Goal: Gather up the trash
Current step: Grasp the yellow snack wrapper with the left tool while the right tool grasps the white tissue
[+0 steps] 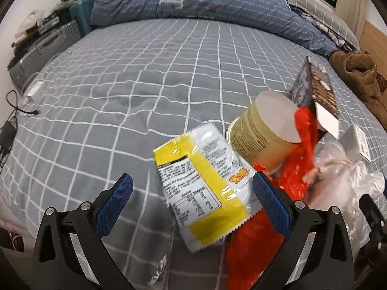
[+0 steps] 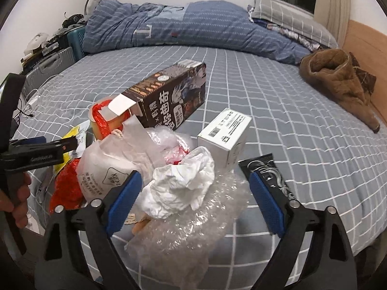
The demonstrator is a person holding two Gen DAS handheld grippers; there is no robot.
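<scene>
On the bed (image 1: 121,77), with its grey checked sheet, we find the trash heaped near the front edge. Our left tool (image 1: 192,188) hangs with its jaws spread wide and gripping nothing; a yellow and white snack wrapper (image 1: 203,183) lies flat on the sheet between its blue pads (image 1: 116,205), touching neither as far as we can tell. Just beyond the wrapper a beige tub (image 1: 261,130) lies tipped on its side, and crumpled red plastic (image 1: 302,149) spills against it and down toward the right pad.

Our right tool (image 2: 193,193) is also released, jaws apart, holding nothing. Between its pads (image 2: 125,198) sits a crumpled white tissue (image 2: 183,186) resting on bubble wrap (image 2: 183,236); we cannot tell whether the left pad brushes the tissue. Behind them lie a clear plastic bag (image 2: 106,166), a dark brown carton (image 2: 169,96) with its end flap open, and a small white box (image 2: 225,133) standing just beside the tissue. A black sachet (image 2: 266,166) lies by the right pad. Well apart, a brown garment (image 2: 338,79) rests near the headboard side, and a blue quilt (image 2: 193,29) is bunched along the far edge.
</scene>
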